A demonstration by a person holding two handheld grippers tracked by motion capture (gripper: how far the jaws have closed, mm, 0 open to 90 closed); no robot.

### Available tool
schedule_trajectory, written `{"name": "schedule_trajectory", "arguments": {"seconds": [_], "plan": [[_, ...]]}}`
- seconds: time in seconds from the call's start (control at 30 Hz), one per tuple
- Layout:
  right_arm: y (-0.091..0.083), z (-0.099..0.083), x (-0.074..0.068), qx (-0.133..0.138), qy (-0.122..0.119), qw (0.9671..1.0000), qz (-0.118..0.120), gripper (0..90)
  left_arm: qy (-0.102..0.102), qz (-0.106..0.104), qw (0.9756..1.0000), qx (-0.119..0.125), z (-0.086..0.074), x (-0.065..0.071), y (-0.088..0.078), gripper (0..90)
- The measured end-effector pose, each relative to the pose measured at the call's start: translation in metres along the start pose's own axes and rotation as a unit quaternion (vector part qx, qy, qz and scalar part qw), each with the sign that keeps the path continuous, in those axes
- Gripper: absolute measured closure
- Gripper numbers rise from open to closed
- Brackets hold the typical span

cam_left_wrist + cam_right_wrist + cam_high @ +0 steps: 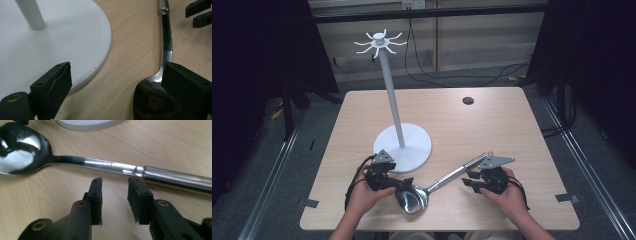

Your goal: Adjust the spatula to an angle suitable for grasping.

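A large steel spoon (427,190) lies flat on the wooden table (492,120), bowl toward the near edge and handle running up to the right. My left gripper (406,183) is at the bowl and stands wide open (117,77); its right jaw sits over the edge of the spoon bowl (147,100). My right gripper (468,184) hovers just on the near side of the spoon handle (112,166), open by a narrow gap (115,187) with nothing between its jaws. A white hook stand (392,95) rises from its round base (412,150) just behind the left gripper.
The stand's round base (62,37) lies close to the left jaw, and its top carries several curved hooks (379,42). A dark round hole (468,100) marks the table's far right. Cables run across the floor behind the table.
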State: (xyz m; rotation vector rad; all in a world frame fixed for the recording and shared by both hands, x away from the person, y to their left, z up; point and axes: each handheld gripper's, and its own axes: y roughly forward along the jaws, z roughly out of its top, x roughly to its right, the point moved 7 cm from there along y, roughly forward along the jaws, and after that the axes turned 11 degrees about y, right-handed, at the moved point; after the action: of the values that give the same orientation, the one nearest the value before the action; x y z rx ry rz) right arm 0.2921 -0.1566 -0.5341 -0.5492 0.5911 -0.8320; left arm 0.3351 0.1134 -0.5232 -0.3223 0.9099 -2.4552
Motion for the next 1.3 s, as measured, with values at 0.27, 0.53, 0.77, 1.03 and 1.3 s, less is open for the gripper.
{"name": "schedule_trajectory", "arguments": {"seconds": [0.27, 0.53, 0.77, 1.03, 1.3], "plan": [[-0.006, -0.006, 0.01, -0.001, 0.021, 0.9997, -0.008, 45.6, 0.013, -0.018, 0.9997, 0.001, 0.017, 0.008, 0.007, 12.6], [-0.014, -0.005, 0.015, 0.009, 0.027, 0.9995, -0.01, 33.9, 0.052, -0.052, 0.9968, -0.031, 0.033, 0.028, 0.02, 18.4], [-0.016, -0.006, 0.019, 0.01, 0.033, 0.9993, -0.014, 25.4, 0.079, -0.068, 0.9922, -0.069, 0.041, 0.039, 0.03, 26.6], [-0.012, -0.01, 0.02, -0.003, 0.03, 0.9994, -0.017, 22.1, 0.087, -0.081, 0.9875, -0.103, 0.045, 0.047, 0.038, 32.6], [-0.012, -0.011, 0.022, -0.007, 0.033, 0.9992, -0.019, 20.0, 0.095, -0.086, 0.9841, -0.123, 0.049, 0.05, 0.047, 34.3]]}}
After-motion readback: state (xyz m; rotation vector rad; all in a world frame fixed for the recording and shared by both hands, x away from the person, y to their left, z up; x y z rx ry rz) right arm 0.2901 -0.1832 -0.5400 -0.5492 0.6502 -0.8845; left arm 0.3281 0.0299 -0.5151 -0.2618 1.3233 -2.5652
